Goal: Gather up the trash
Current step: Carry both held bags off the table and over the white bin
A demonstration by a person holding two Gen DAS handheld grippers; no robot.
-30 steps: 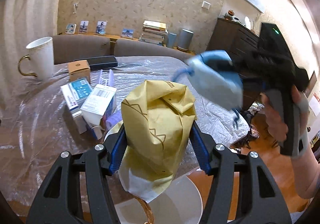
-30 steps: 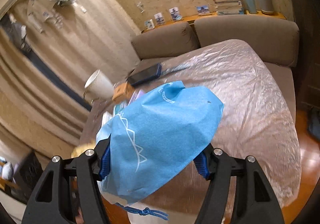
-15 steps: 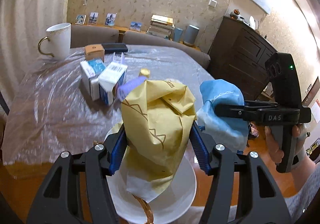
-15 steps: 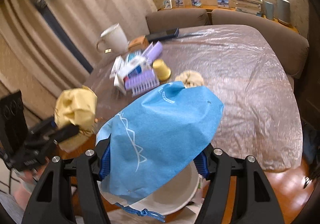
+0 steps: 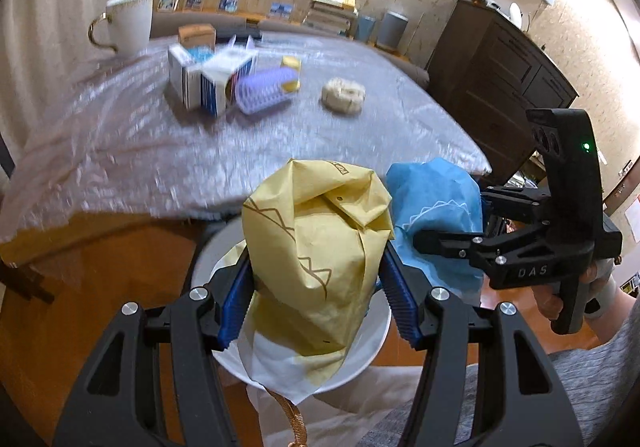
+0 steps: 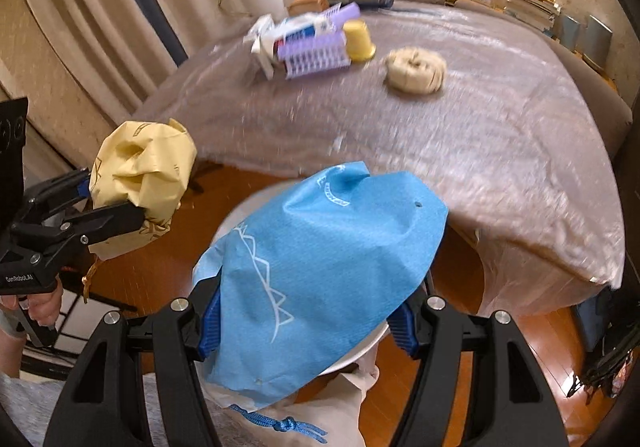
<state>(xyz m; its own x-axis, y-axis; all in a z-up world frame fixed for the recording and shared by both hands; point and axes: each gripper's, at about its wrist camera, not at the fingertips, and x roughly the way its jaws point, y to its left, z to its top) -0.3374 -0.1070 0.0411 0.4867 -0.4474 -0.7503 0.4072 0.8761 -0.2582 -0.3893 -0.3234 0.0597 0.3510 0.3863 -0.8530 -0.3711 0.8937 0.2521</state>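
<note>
My left gripper (image 5: 316,303) is shut on a crumpled yellow drawstring bag (image 5: 316,247), which hangs over a white bin (image 5: 380,327) below the table's near edge. Beside it on the right, my right gripper (image 6: 308,319) is shut on a crumpled blue drawstring bag (image 6: 320,271), also above the white bin (image 6: 376,339). From the right wrist view the yellow bag (image 6: 136,183) and the left gripper (image 6: 108,203) show at the left. The blue bag (image 5: 436,223) shows in the left wrist view too.
The table (image 5: 120,151) under a clear plastic cover carries cartons (image 5: 208,83), a purple comb-like piece (image 5: 264,91), a yellow cup (image 6: 358,41), a beige wad (image 6: 416,71) and a white mug (image 5: 128,21). Behind stand a sofa and a dark cabinet (image 5: 492,79). Wooden floor lies below.
Both grippers pulled back from over the table and sank, still holding their bags. The white bin has come into view under them, and the right gripper has rolled.
</note>
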